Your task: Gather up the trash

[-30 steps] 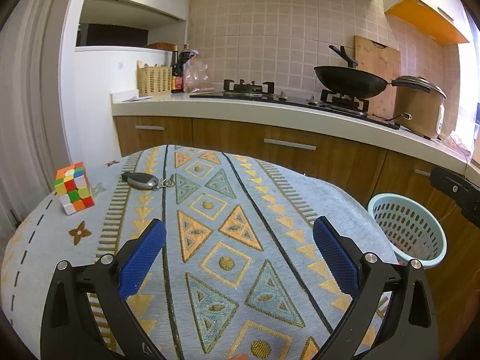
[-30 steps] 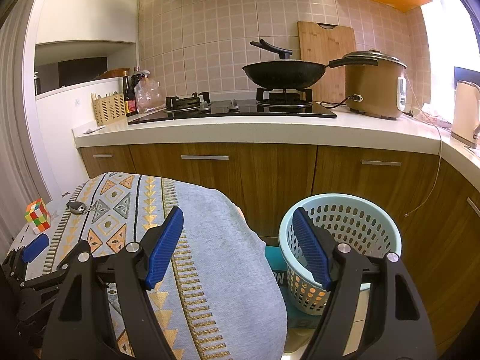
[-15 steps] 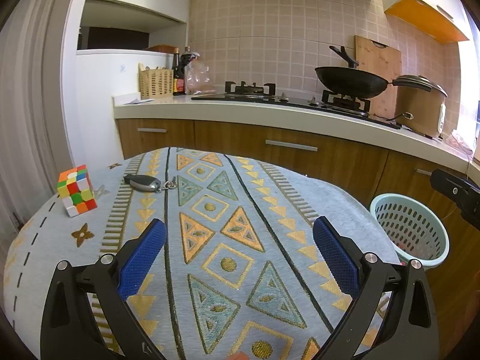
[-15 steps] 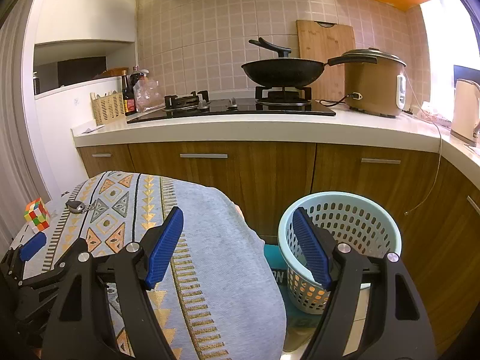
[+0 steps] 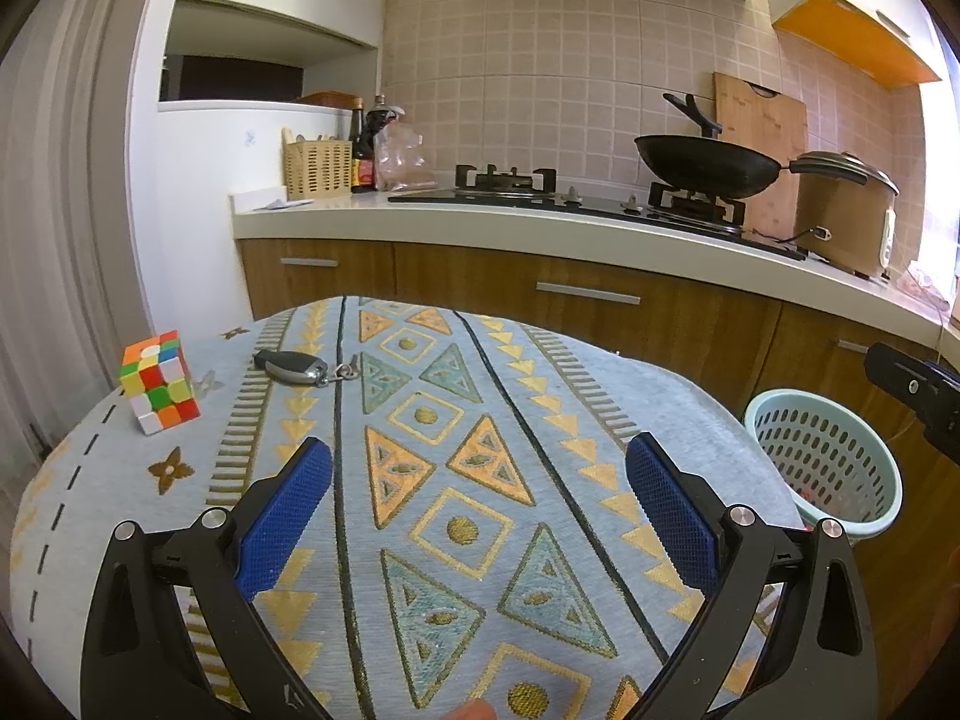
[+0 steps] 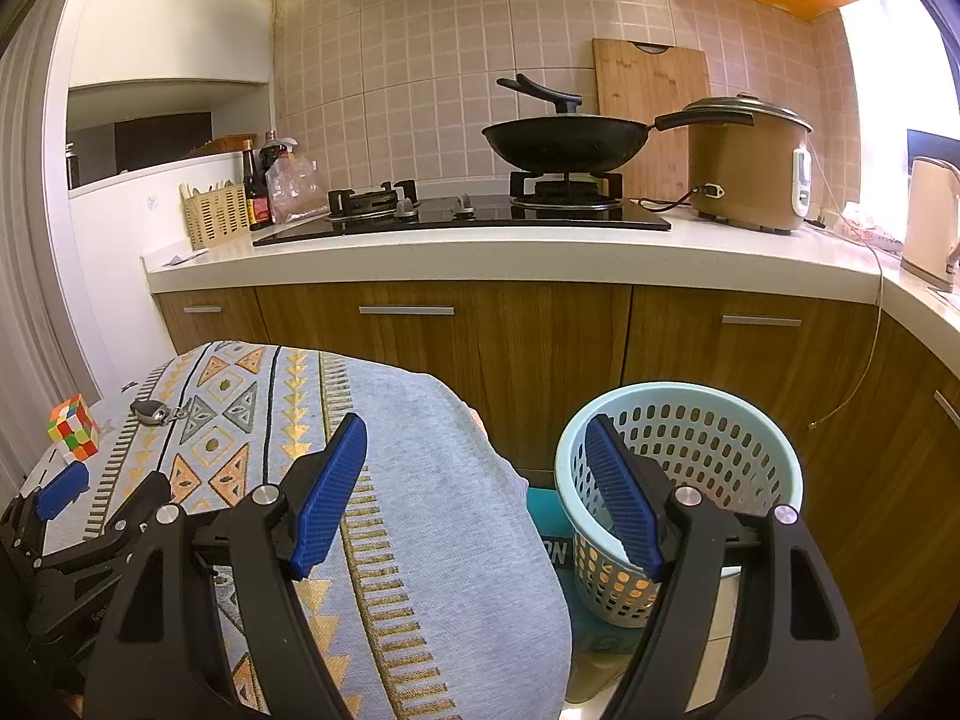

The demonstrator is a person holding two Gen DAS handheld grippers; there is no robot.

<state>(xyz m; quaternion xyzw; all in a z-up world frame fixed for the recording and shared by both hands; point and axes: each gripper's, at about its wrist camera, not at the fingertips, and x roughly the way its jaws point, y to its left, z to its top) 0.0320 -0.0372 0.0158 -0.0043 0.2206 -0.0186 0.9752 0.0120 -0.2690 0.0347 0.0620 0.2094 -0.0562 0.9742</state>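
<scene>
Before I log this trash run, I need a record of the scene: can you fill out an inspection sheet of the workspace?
Surface: round table under a patterned cloth.
Job's things: light blue perforated basket on the floor beside the table; no trash seen on the cloth.
Clutter: Rubik's cube, car key.
Grippers: left gripper and right gripper open, fingers empty.
Cables: rice cooker cord on the counter; thin cord hanging over the cabinet front.
Surroundings: wok on gas stove, cutting board, kettle.
</scene>
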